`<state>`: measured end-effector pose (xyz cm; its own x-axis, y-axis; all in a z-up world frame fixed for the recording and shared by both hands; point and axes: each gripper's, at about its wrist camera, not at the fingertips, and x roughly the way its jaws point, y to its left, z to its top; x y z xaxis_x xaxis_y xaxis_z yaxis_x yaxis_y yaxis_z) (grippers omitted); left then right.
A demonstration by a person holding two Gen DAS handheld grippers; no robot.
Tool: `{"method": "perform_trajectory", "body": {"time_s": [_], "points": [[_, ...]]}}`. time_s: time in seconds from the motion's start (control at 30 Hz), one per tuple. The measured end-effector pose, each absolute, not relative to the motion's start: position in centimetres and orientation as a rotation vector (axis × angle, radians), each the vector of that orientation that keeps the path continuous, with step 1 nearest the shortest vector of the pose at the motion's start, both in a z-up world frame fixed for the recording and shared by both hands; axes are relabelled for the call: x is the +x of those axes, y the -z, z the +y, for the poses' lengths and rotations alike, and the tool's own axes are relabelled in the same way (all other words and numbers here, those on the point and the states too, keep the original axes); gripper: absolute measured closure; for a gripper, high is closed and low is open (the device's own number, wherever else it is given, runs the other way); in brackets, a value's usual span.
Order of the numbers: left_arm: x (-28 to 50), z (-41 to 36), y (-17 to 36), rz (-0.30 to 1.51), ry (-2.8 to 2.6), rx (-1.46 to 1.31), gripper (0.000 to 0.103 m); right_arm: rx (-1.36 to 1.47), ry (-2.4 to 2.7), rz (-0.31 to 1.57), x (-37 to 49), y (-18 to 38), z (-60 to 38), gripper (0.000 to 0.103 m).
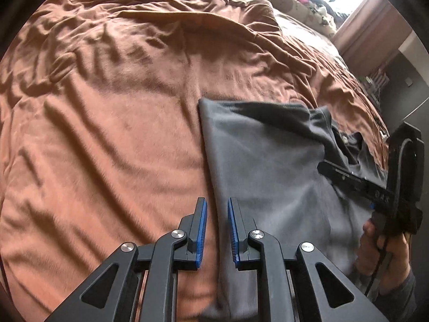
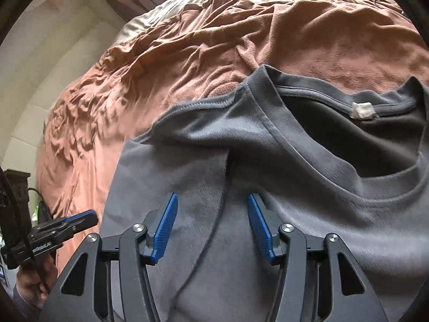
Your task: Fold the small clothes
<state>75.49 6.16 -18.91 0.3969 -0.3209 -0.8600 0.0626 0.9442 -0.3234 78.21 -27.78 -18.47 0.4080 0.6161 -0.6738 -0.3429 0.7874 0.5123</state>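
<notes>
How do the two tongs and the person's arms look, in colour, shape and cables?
Both tongs, left and right, are black frames of linked bars with triangular cut-outs and silver round pivot pins. Each finger carries a flat blue ribbed pad. A black cable hangs from the right tongs past the hand, which wears a dark grey sleeve. Small white lettering marks the side of the left tongs, unreadable.
</notes>
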Motion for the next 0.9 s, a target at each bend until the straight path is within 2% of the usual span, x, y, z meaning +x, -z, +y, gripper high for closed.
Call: {"method": "perform_trajectory", "body": {"time_s": [0.03,0.1,0.13,0.17,0.2,0.3,0.67,0.73,0.77,0.8,0.83,0.9], "points": [[76.2,6.0,19.1,1.145,0.243,-0.255,0.086,0.322,-0.624,0.976,78.3,18.5,-27.7,0.052],[77.1,5.7,19.4,1.145,0.237,-0.238,0.086,0.309,-0.624,0.972,78.6,18.6,-27.5,0.077],[77.9,5.6,19.5,1.144,0.228,-0.224,0.086,0.296,-0.615,0.978,78.8,18.8,-27.4,0.084],[78.3,5.6,19.6,1.144,0.226,-0.220,0.086,0.288,-0.604,0.982,79.0,18.9,-27.4,0.095],[78.8,5.6,19.8,1.144,0.225,-0.219,0.086,0.284,-0.597,0.982,79.2,19.0,-27.5,0.100],[80.2,5.5,19.9,1.135,0.213,-0.208,0.086,0.298,-0.604,0.974,79.0,18.7,-28.2,0.103],[82.7,4.5,20.0,1.132,0.201,-0.141,0.086,0.317,-0.583,0.965,77.4,18.1,-30.3,0.103],[82.8,4.3,19.9,1.133,0.199,-0.126,0.086,0.356,-0.625,0.978,77.7,18.2,-30.3,0.098],[82.9,4.3,19.9,1.133,0.199,-0.126,0.086,0.359,-0.631,0.972,77.7,18.2,-30.2,0.079],[82.9,4.4,19.9,1.131,0.198,-0.128,0.086,0.367,-0.636,0.967,77.8,18.2,-30.3,0.055],[83.0,4.4,19.8,1.129,0.197,-0.129,0.086,0.389,-0.644,0.962,78.0,18.2,-30.3,0.049],[83.2,4.4,19.8,1.125,0.196,-0.131,0.086,0.415,-0.648,0.955,78.2,18.3,-30.3,0.049]]}}
